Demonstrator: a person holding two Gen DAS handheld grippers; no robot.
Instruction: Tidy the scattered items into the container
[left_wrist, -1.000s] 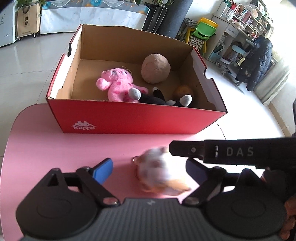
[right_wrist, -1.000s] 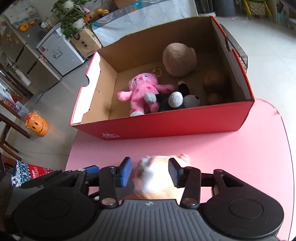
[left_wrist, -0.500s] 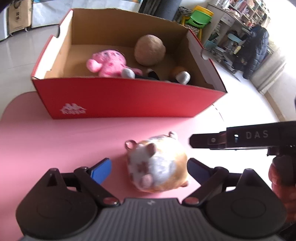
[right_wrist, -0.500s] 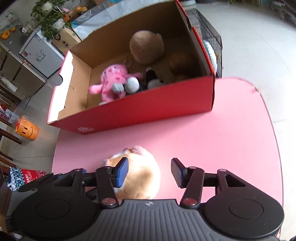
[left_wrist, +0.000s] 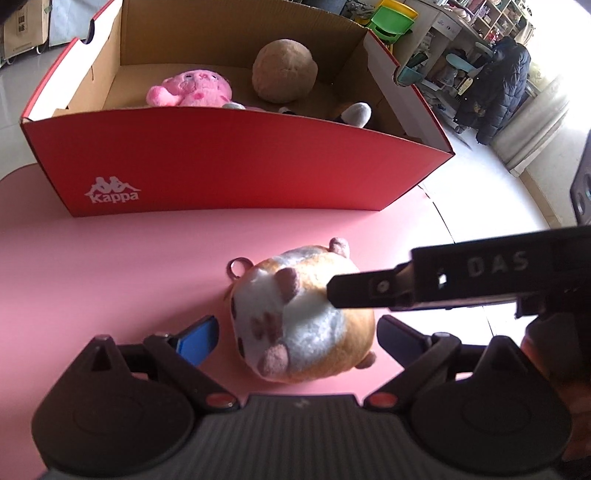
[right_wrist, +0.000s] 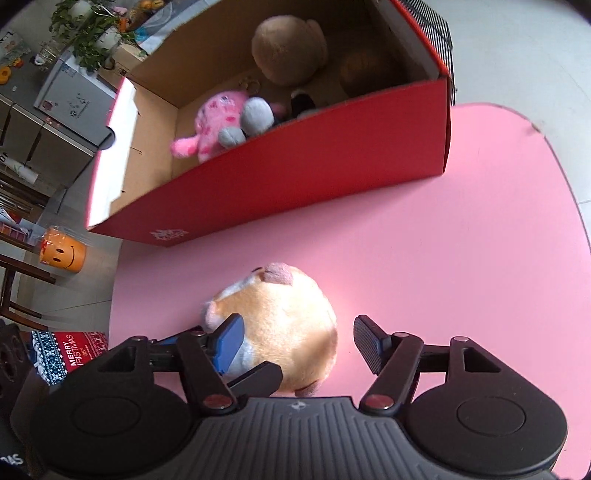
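An orange and white hamster plush (left_wrist: 295, 317) lies on the pink table (left_wrist: 110, 266), in front of the red Kappa shoebox (left_wrist: 229, 166). My left gripper (left_wrist: 295, 338) is open, one finger on each side of the plush without touching it. My right gripper (right_wrist: 299, 341) is open too; the plush (right_wrist: 284, 325) lies between its fingers, against the left one. In the left wrist view the right gripper's finger (left_wrist: 373, 291) reaches in over the plush. The box holds a pink plush (left_wrist: 192, 90), a brown round plush (left_wrist: 282, 72) and a black and white plush (left_wrist: 354, 114).
The table's rounded right edge (right_wrist: 569, 192) drops to a tiled floor. An orange smiley bucket (right_wrist: 62, 251) and a Christmas-print bag (right_wrist: 70, 350) stand on the floor to the left. A wire cage (right_wrist: 439, 33) stands behind the box.
The plush left the right gripper's grasp and now lies on the table. Both grippers have come lower and closer around it, and the right gripper has shifted right.
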